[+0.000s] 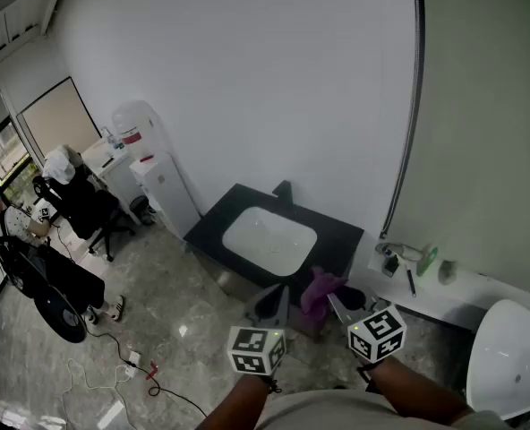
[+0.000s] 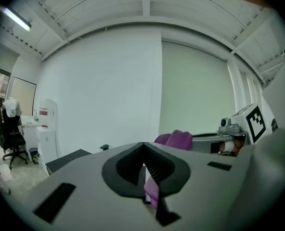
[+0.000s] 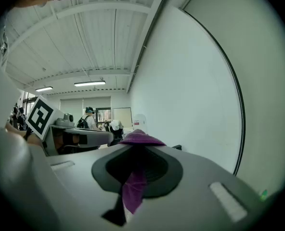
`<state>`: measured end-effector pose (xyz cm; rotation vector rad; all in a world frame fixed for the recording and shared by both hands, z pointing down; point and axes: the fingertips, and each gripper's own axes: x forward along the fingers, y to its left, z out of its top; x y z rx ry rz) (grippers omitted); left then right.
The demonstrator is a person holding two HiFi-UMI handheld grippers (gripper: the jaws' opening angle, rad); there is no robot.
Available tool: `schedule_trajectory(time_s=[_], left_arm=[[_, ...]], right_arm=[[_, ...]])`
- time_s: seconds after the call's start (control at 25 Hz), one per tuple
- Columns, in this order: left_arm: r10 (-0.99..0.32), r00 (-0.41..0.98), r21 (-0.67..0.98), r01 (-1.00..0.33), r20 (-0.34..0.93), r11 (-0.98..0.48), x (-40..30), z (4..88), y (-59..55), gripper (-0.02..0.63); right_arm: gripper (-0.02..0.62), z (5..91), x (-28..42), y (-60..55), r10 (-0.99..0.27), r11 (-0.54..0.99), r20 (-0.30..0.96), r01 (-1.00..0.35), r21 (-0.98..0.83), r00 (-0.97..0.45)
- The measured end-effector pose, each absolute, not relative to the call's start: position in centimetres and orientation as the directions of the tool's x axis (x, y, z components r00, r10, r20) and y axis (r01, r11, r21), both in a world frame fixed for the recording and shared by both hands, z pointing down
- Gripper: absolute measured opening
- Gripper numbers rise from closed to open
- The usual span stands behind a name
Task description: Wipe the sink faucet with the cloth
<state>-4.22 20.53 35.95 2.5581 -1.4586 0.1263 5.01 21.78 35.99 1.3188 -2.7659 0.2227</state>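
My left gripper [image 2: 145, 171] and right gripper [image 3: 134, 170] both clench the cloth [image 1: 321, 287], held near me, well short of the far faucet [image 1: 284, 189]. Light and limp, I judge; best gripped bunched.

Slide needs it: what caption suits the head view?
Facing the sink and faucet, left gripper and right gripper both grip a purple cloth.
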Motion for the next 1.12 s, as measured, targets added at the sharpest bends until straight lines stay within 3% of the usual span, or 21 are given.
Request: schedule_trajectory(time_s=[1.12], left_arm=[[-0.779,0.591,0.172,-0.807,0.211,-0.565,-10.6,41.6,18.3,0.006]], right_arm=[[0.026,39.6,1.6,19.1,-0.832,0.522,0.144,-0.844,-0.125,-0.536]])
